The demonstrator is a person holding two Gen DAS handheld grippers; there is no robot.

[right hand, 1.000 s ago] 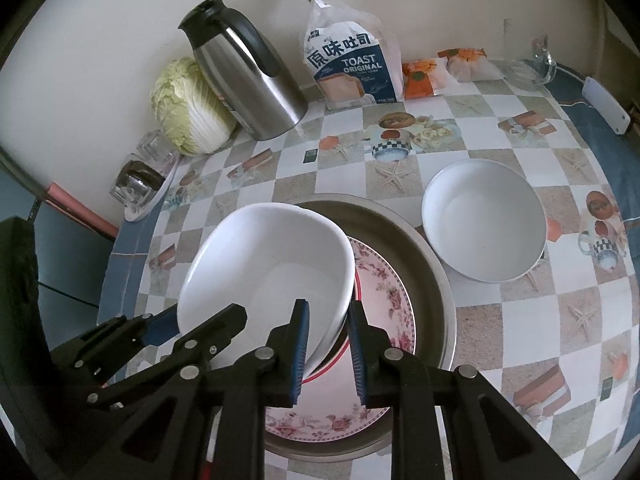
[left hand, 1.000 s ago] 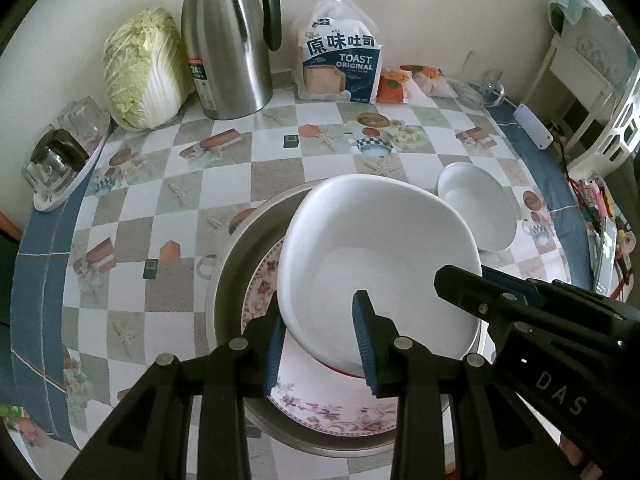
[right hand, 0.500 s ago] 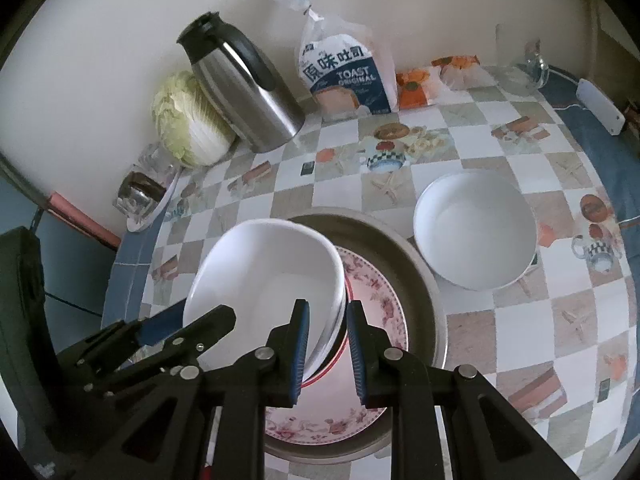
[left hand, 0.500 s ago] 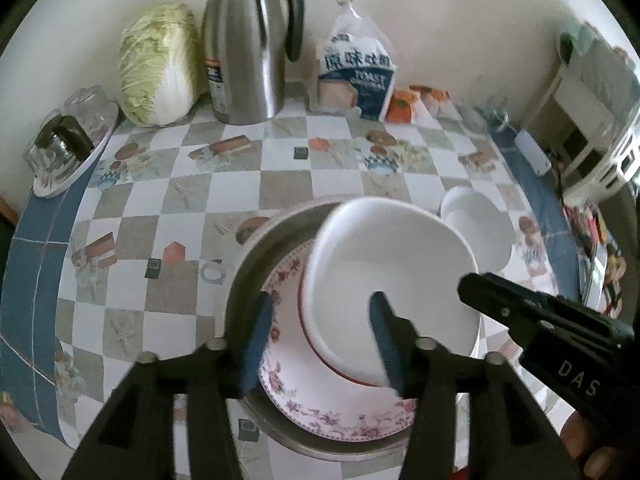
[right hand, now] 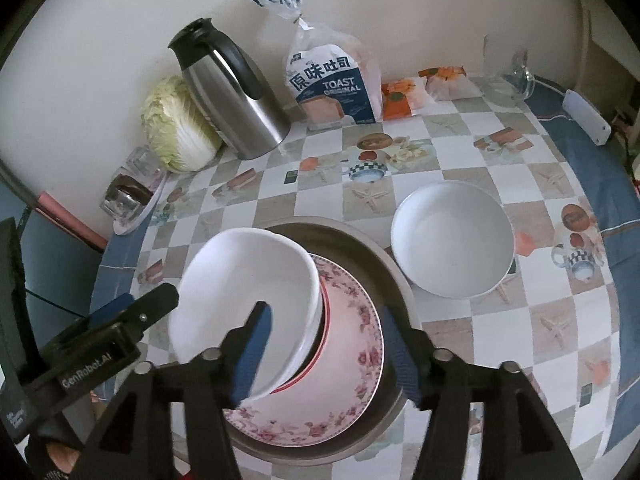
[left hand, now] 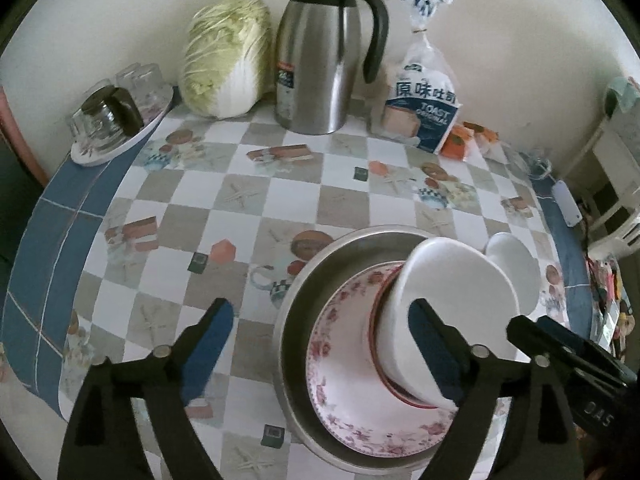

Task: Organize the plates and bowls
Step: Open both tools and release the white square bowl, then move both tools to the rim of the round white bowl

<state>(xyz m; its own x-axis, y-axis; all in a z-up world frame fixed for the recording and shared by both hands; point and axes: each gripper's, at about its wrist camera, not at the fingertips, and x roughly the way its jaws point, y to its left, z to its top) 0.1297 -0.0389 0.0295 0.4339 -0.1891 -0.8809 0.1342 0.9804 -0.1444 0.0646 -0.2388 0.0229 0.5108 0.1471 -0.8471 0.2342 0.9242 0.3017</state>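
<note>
- A white bowl [right hand: 244,300] is seen stacked on a red-rimmed dish [right hand: 326,320], which rests on a floral plate [right hand: 352,364] inside a large metal pan [right hand: 394,280] at the near-centre of the table [right hand: 460,152].
- In the right wrist view, the bowl is tilted toward 10 o'clock, with its rim overhanging the pan's edge on that side.
- The right gripper [right hand: 326,352] is seen with its jaws opening; the bowl's near wall and part of the floral plate lie between them, and whether the left blue pad touches the bowl's inside cannot be told.
- The left gripper [left hand: 320,344] is seen with its jaws opening wide; the pan's left edge and bare tablecloth lie between them, and nothing is pressed by the pads.
- In the left wrist view, its right finger [left hand: 432,348] is seen over the bowl's near side; contact cannot be told.
- A second white bowl [right hand: 454,238] stands apart on the tablecloth, at 2 o'clock from the pan, just beside its rim.
- Along the wall at 12 o'clock are ranged a cabbage [left hand: 226,56], a steel jug [left hand: 320,60] and a bag of toast [left hand: 428,108].
- A small tray of glasses [left hand: 112,120] is set at the table's edge at 10 o'clock.
</note>
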